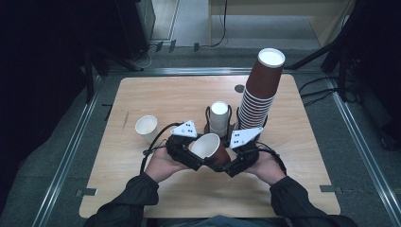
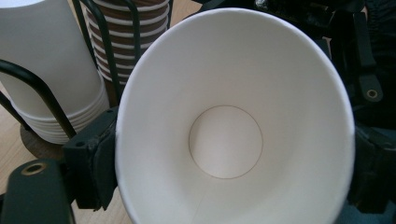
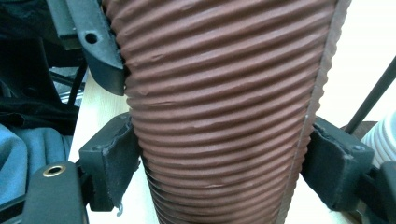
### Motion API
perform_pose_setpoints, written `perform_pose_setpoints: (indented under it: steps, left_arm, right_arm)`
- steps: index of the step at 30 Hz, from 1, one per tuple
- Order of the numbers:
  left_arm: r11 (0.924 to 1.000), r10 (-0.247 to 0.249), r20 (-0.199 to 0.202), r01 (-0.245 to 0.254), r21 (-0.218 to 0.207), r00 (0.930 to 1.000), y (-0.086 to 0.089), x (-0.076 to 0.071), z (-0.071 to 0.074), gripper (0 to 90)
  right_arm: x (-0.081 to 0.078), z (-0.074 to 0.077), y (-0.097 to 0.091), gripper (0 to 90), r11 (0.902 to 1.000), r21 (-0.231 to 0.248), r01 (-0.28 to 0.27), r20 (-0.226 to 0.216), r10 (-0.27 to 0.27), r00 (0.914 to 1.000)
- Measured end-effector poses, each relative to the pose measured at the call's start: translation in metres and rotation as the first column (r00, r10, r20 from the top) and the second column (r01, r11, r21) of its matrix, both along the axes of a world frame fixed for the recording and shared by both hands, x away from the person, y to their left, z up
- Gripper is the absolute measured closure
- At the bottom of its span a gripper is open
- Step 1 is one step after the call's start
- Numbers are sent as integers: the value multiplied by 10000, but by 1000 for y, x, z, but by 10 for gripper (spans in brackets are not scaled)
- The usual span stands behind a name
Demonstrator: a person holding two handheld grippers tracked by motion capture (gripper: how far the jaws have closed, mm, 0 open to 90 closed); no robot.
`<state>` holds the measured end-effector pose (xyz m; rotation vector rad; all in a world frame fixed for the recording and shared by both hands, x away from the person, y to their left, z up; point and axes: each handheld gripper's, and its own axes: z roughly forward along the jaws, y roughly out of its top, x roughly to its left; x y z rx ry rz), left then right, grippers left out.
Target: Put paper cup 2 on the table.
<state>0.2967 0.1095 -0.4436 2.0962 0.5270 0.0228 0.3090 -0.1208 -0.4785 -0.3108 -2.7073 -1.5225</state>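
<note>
Above the near half of the wooden bench (image 1: 156, 97), a person holds a single brown ribbed paper cup (image 1: 213, 150) between two tools, its white mouth tipped up and to the left. The left hand-held gripper (image 1: 196, 160) meets the cup at its rim end; in the left gripper view its black pads (image 2: 95, 163) sit against both sides of the rim, and the jaws appear to be pinching it, though the right pad is half cut off by the frame edge. The right hand-held gripper (image 1: 226, 165) clamps the cup's corrugated wall, and in the right gripper view its pads (image 3: 114, 161) press in on either side of the sleeve.

Just behind the hands, a wire rack (image 1: 208, 124) holds a short stack of white cups (image 1: 219, 118). Beside it to the right a tall stack of brown cups (image 1: 259, 90) leans away. A lone white cup (image 1: 146, 127) stands on the bench to the left, apart from the rest.
</note>
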Motion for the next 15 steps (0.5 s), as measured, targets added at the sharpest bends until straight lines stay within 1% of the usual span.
perform_pose_setpoints:
  steps: [3,4,5,6,7,8,9,12,13,15]
  left_arm:
    - [10000,-31,-147,30,-49,9999,1,2,-1,120]
    - [10000,-20,-251,18,-85,9997,1,3,-1,123]
    - [10000,-22,-401,20,-31,9992,1,3,-1,128]
    - [10000,10,-448,-12,-37,9990,0,3,-1,130]
    - [10000,7,-459,-8,-18,9989,0,3,-1,131]
    - [10000,30,-438,-30,11,9990,-1,3,-1,131]
    - [10000,59,-429,-58,13,9991,0,3,-1,132]
    - [10000,80,-471,-79,30,9989,1,3,0,133]
    - [10000,78,-449,-80,-41,9990,2,3,0,133]
    - [9999,159,-380,-161,-40,9992,4,4,1,134]
  right_arm:
    - [0,0,0,192,10000,-58,41,-68,-42,10000]
    - [0,1,0,192,9999,-84,55,-95,-56,9999]
    - [1,0,0,190,9999,-146,46,-184,-48,9998]
    - [1,0,0,188,9998,-170,36,-220,-40,9997]
    - [2,0,-1,186,9998,-177,30,-270,-35,9996]
    - [2,0,-1,184,9998,-213,23,-426,-32,9991]
    - [1,1,-1,180,9997,-248,87,-456,-98,9989]
    - [0,1,0,174,9992,-356,165,-374,-178,9991]
    - [1,1,0,174,9993,-310,197,-245,-205,9995]
    - [0,2,-1,163,9989,-389,271,-356,-285,9990]
